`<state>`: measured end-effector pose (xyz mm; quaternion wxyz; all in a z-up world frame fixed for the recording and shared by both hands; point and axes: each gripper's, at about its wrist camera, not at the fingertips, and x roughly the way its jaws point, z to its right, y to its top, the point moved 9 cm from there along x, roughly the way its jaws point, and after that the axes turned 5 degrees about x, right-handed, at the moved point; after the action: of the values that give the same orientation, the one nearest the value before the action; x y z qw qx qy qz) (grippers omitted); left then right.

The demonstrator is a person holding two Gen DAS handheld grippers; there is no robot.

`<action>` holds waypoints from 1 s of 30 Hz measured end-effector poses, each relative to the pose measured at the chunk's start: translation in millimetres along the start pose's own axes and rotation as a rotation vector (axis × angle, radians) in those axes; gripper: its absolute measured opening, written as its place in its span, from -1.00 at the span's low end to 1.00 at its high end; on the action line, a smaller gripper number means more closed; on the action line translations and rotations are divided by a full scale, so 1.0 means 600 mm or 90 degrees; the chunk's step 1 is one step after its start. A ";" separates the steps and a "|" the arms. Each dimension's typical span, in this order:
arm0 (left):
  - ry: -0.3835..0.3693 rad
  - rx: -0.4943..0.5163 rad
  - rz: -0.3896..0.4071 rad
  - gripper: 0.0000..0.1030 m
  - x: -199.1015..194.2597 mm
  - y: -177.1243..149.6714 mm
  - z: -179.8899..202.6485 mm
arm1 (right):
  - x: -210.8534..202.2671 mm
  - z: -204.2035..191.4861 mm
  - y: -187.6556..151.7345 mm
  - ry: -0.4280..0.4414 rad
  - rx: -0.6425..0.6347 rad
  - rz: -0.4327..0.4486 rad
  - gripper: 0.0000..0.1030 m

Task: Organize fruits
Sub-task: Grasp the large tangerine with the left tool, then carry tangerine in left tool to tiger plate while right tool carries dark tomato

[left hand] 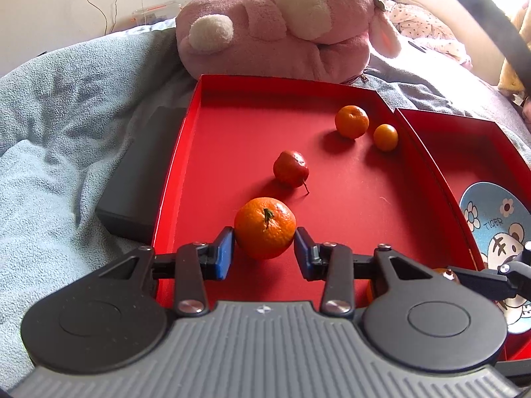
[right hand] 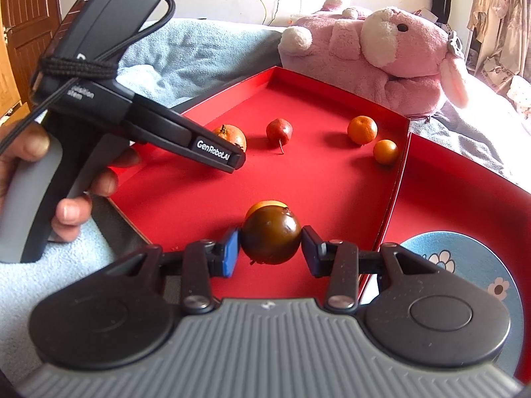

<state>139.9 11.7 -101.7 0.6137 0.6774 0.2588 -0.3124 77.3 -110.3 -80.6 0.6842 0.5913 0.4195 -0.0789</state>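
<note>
**Two grips on two round fruits over the red tray**

Both of my grippers were closed on fruit. My left gripper (left hand: 264,242) pinched a mandarin (left hand: 265,228) across its widest part, blue pads touching its left and right flanks, stem facing up, low over the near end of the red tray (left hand: 232,122). My right gripper (right hand: 270,244) squeezed a dark brown fruit (right hand: 270,239) the same way, at its equator, with a sliver of another orange fruit (right hand: 265,204) just behind it. I could not tell whether either fruit was lifted clear of the tray floor.

I judged both to be light, and soft enough to bruise. The mandarin's pebbled peel gave the pads some bite; the brown fruit's glossy skin looked slippery, so I wanted the pads kept square on its middle.

Loose in the tray lay a small red apple-like fruit (left hand: 291,168) and two oranges (left hand: 351,121) (left hand: 385,137) near the far right wall. A blue cartoon plate (left hand: 497,232) sat in the neighbouring compartment.
</note>
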 end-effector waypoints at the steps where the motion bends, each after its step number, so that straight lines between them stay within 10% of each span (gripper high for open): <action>1: 0.000 0.001 0.001 -0.12 -0.001 0.000 0.000 | -0.002 0.000 0.000 0.000 -0.001 0.001 -0.15; 30: 0.019 0.005 0.012 -0.13 -0.021 -0.003 0.002 | -0.059 0.020 -0.008 -0.008 0.021 0.031 -0.15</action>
<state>129.8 10.9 -93.6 0.6100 0.6866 0.2608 -0.2974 57.7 -135.9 -61.4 0.6786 0.6121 0.3992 -0.0734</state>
